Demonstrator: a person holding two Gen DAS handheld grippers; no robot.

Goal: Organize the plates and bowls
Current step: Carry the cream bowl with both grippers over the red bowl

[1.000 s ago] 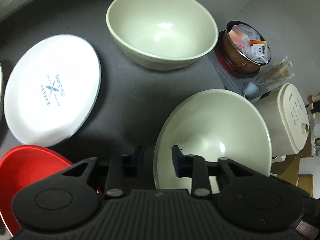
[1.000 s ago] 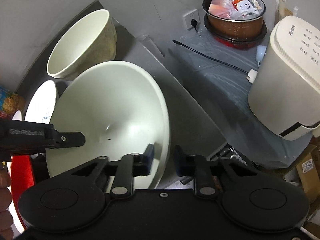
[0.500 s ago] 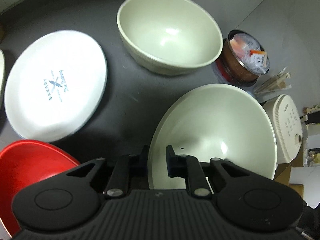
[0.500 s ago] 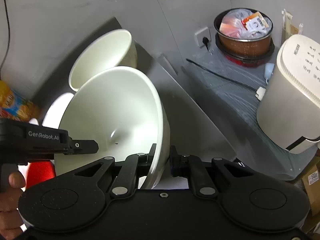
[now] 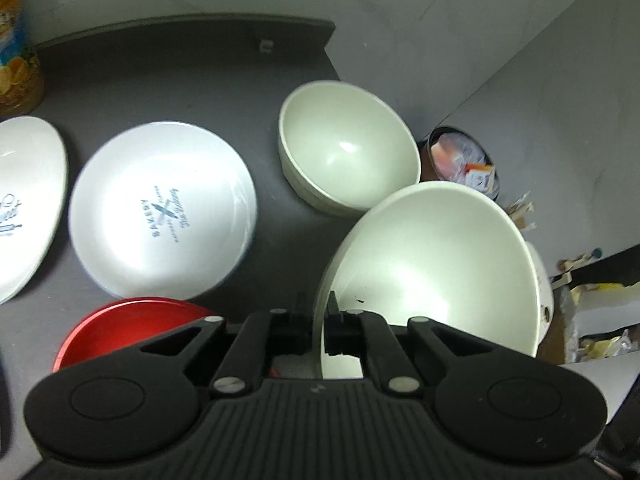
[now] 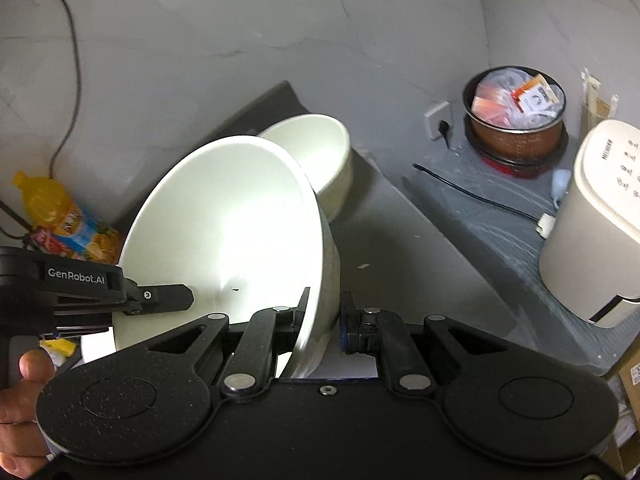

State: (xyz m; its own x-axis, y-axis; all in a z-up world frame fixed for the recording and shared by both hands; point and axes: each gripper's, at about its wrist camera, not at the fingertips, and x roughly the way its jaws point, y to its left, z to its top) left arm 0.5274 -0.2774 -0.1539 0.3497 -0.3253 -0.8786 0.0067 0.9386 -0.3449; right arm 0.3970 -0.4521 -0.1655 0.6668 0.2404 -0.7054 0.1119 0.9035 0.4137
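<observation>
I am gripping the wide cream bowl [image 5: 432, 264] with both tools at once, so that it hangs tilted above the dark counter [image 5: 192, 88], its mouth facing my left side. My left gripper [image 5: 318, 326] is pinching the bowl's near rim, one finger inside the wall and one outside; its jaws have just been closing and are now clenched on that rim. My right gripper [image 6: 322, 320] is clamping the opposite rim of the same bowl [image 6: 224, 232], again with the wall between its two fingers.

Taking the held bowl as landmark: the deep cream bowl [image 5: 348, 156] is sitting upright on the counter just behind it, its rim partly hidden by the held one in the right wrist view [image 6: 316, 152]. Farther to the left of the held bowl the white bakery plate [image 5: 162, 210] is lying flat, with a second white plate [image 5: 24, 204] beyond it at the frame's edge. A red plate [image 5: 128, 326] is lying near my left fingers. To the right of the held bowl, on a lower grey surface, a brown pot of packets [image 6: 516, 116] and a cream appliance [image 6: 592, 220] are standing. My hand [image 6: 20, 416] is holding the left tool's handle.
</observation>
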